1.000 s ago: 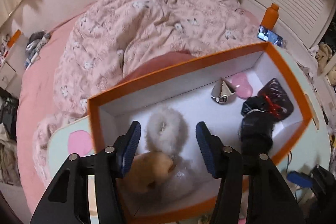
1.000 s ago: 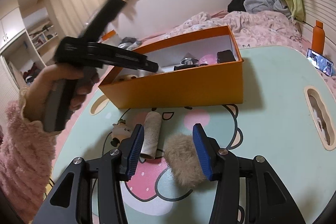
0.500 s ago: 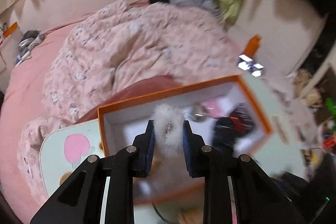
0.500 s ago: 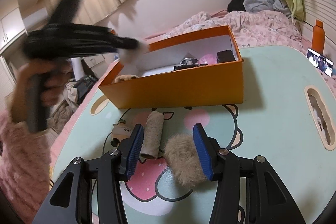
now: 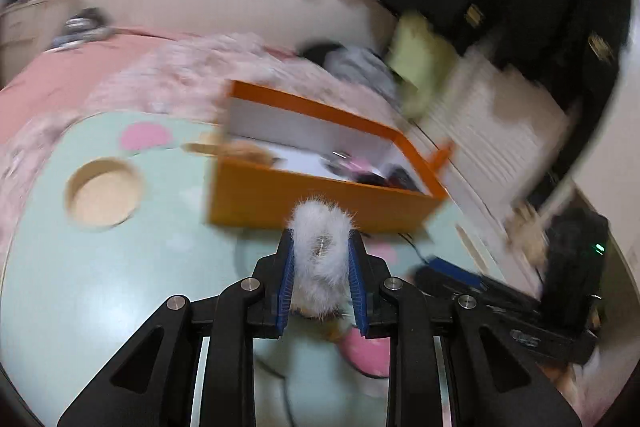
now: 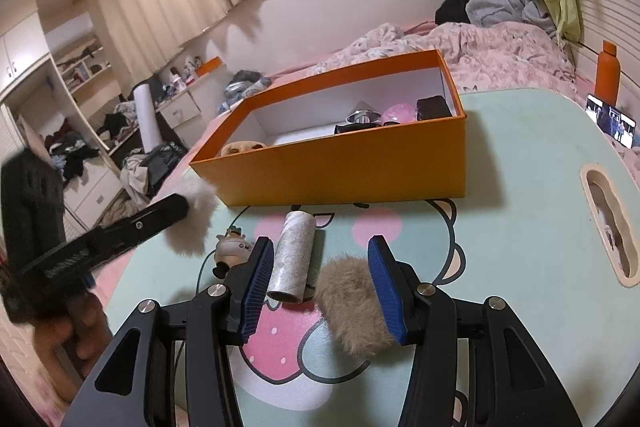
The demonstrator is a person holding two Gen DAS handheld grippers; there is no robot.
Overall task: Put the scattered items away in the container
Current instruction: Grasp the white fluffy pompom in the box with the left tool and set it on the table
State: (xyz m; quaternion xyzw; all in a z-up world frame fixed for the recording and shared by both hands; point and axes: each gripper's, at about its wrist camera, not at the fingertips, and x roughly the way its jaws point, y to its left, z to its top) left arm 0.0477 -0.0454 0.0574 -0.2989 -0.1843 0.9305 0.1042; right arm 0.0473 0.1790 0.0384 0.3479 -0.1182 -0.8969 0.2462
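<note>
The orange box (image 6: pixel 332 163) sits open on the mint-green table (image 6: pixel 520 195), near its far edge with the bed (image 6: pixel 460 43) behind it. Inside I see a tan plush (image 6: pixel 242 148) at the left end and a metal cone (image 6: pixel 362 115), a pink thing (image 6: pixel 396 113) and a black pouch (image 6: pixel 432 107) toward the right end.

My left claw (image 5: pixel 320 255) is clamped on a white fluffy scrunchie (image 5: pixel 322 251); both blue pads press into the fur, and the jaws have just been closing on it. It is held above the table, outside the box and in front of its near wall. That view is badly blurred, so I cannot make out finer detail. From the right wrist view the same claw (image 6: pixel 176 207) shows at the left, gripped by a hand (image 6: pixel 68 343), with the white fluff sticking out at its tip.

My right claw (image 6: pixel 316 283) is partly open and holds nothing. It hangs low over the table. A brown fur puff (image 6: pixel 352 307) lies between its pads, close against the right one, and a cardboard roll (image 6: pixel 290 259) lies just inside the left one. A small cartoon figurine (image 6: pixel 232 251) lies on the table just left of the roll.
</note>
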